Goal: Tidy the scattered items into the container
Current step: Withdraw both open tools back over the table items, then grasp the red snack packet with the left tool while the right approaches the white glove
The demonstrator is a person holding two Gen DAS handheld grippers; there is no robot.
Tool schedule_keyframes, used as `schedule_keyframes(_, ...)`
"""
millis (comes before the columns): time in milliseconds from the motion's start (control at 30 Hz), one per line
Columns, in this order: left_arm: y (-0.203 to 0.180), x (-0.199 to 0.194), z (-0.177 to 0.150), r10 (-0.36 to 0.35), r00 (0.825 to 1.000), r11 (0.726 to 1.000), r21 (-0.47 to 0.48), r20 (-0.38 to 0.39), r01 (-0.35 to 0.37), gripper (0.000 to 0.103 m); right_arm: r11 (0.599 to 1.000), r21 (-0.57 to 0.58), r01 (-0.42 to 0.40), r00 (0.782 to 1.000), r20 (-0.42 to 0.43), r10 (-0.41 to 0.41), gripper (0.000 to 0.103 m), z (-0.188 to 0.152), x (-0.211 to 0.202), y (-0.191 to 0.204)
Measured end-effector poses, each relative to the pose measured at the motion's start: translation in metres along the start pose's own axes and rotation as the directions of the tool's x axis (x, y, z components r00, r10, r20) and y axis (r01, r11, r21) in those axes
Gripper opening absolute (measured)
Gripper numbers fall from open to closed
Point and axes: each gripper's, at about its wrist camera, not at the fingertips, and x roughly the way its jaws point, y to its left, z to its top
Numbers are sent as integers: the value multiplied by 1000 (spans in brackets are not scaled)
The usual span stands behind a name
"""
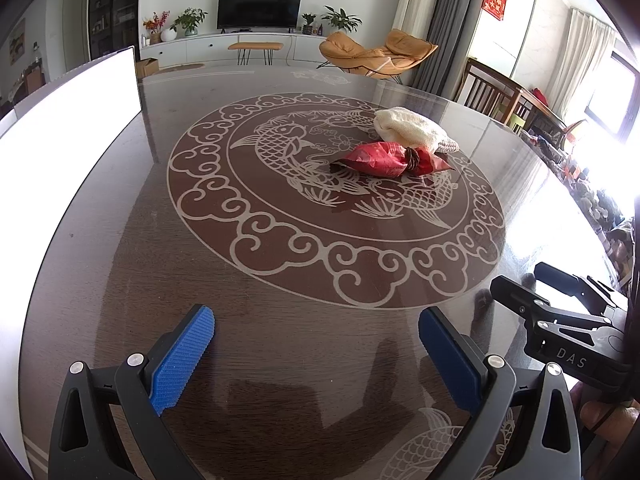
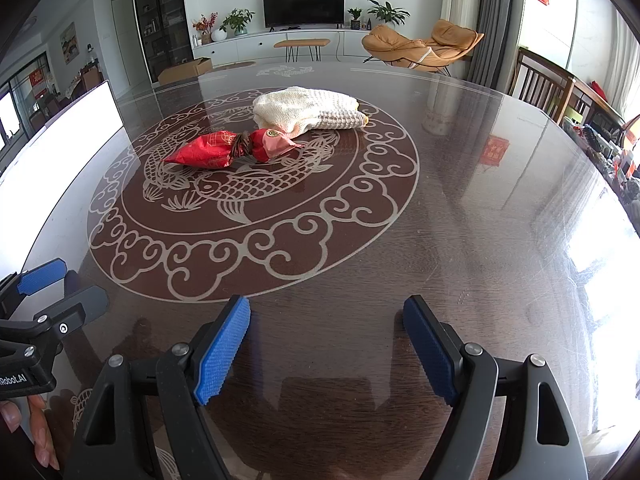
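Note:
A red foil pouch tied with a brown band [image 1: 390, 159] lies on the fish medallion of the dark glass table [image 1: 280, 264]; it also shows in the right wrist view [image 2: 224, 150]. A cream knitted cloth [image 1: 414, 130] lies just behind it, touching it, and shows in the right wrist view [image 2: 310, 112]. A white container [image 1: 68, 128] stands at the table's left edge, overexposed; its wall shows in the right wrist view [image 2: 64, 136]. My left gripper [image 1: 316, 344] is open and empty, low over the near table. My right gripper [image 2: 326, 336] is open and empty, beside the left one.
The right gripper's body [image 1: 568, 320] shows at the right of the left wrist view; the left gripper's finger [image 2: 40, 276] shows at the left of the right wrist view. Wooden chairs [image 2: 548, 84] stand at the table's far right. Clutter [image 1: 592, 192] lines the right edge.

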Motion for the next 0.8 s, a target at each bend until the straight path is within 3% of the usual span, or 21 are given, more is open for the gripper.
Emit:
schedule_keyframes(100,-1,0,0,4,1000,1000,3,-2,-4,103,1000,-2,-13,1000,4,13,80,0,-1,-1)
schedule_keyframes(200,0,0,0,-1,1000,1000,-1,0,1,103,991,61,-121,992,28,120,80,10,-1,-15)
schedule_keyframes(267,0,0,0,-1,1000,1000,0,0,1,103,978,124,-170,985,65,163,80,31,-1,-28)
schedule_keyframes(367,-1,0,0,9,1000,1000,7,-4,-9,103,971,126,-205,975,108,192,80,80,8,-34)
schedule_keyframes(433,-1,0,0,9,1000,1000,8,-4,-9,103,960,145,-240,971,23,239,80,109,29,-33)
schedule_keyframes(533,-1,-2,-1,5,1000,1000,5,-2,-5,103,920,253,-300,953,39,300,80,126,46,-41)
schedule_keyframes(633,-2,-1,-2,13,1000,1000,11,-5,-13,103,906,282,-316,946,27,322,80,133,65,-39)
schedule_keyframes(733,-1,0,-2,14,1000,1000,13,-6,-14,103,896,252,-365,925,-11,379,80,134,78,-25)
schedule_keyframes(800,-1,0,-1,13,1000,1000,12,-6,-13,103,881,238,-408,899,-66,434,81,131,88,-14)
